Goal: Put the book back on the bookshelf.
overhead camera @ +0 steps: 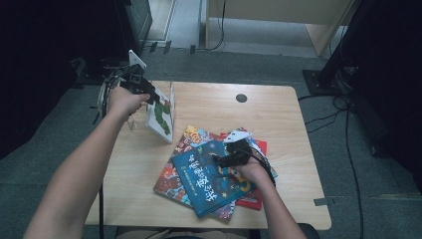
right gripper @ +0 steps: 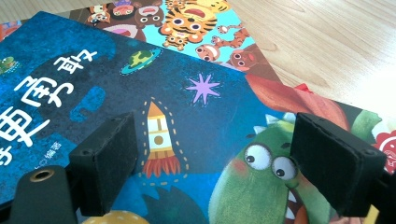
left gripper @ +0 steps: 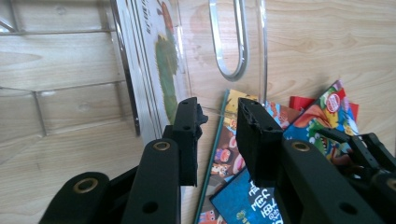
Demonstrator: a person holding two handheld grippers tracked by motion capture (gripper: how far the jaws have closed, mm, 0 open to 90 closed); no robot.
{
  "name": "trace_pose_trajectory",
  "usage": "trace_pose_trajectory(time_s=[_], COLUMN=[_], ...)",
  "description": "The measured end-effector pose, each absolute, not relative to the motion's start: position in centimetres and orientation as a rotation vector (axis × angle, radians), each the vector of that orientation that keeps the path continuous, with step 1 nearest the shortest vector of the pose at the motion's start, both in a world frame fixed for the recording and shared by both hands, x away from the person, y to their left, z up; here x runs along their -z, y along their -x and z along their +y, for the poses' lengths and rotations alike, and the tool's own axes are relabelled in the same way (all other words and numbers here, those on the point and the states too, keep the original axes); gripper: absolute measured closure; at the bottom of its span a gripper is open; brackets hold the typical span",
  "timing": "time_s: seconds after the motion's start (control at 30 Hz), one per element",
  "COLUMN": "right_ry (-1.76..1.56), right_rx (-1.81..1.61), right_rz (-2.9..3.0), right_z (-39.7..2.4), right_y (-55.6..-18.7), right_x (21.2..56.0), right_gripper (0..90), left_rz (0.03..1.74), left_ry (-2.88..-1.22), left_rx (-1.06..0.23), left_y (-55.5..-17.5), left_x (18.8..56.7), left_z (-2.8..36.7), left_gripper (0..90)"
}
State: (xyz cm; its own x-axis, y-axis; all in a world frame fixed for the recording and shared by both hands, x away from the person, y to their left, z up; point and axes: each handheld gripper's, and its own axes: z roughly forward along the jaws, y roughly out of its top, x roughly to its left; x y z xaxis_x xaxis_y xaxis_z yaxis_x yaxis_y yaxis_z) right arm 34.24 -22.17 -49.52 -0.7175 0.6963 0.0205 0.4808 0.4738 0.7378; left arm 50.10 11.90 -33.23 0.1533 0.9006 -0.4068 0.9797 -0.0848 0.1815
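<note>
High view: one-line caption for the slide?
Left tool at a white book standing in a clear rack; right tool open over the blue book topping a stack.

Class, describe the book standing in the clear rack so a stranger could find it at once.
Start at the wooden table and look to its far left corner, where a clear rack stands. The white book leans upright there; unlike the dark blue book topping the flat pile, it shows a green caterpillar.

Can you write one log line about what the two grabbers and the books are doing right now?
left gripper: open by the white book standing in the clear rack | right gripper: open, over blue book atop pile | table: wood
</note>
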Motion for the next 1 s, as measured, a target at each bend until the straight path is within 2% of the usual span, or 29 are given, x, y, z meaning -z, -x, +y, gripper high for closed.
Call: trace_pose_trajectory(time_s=[1.0], right_ry=[-1.005], right_rx=[-1.088], right_rz=[2.443], right_z=[-22.2], right_y=[-34.2], right_x=[49.5], right_gripper=[14.4], left_rz=[1.646], left_ry=[-2.018], left_rx=[0.272], left_y=[-46.3], left_x=[33.5], left_z=[13.2], left_gripper=[66.0])
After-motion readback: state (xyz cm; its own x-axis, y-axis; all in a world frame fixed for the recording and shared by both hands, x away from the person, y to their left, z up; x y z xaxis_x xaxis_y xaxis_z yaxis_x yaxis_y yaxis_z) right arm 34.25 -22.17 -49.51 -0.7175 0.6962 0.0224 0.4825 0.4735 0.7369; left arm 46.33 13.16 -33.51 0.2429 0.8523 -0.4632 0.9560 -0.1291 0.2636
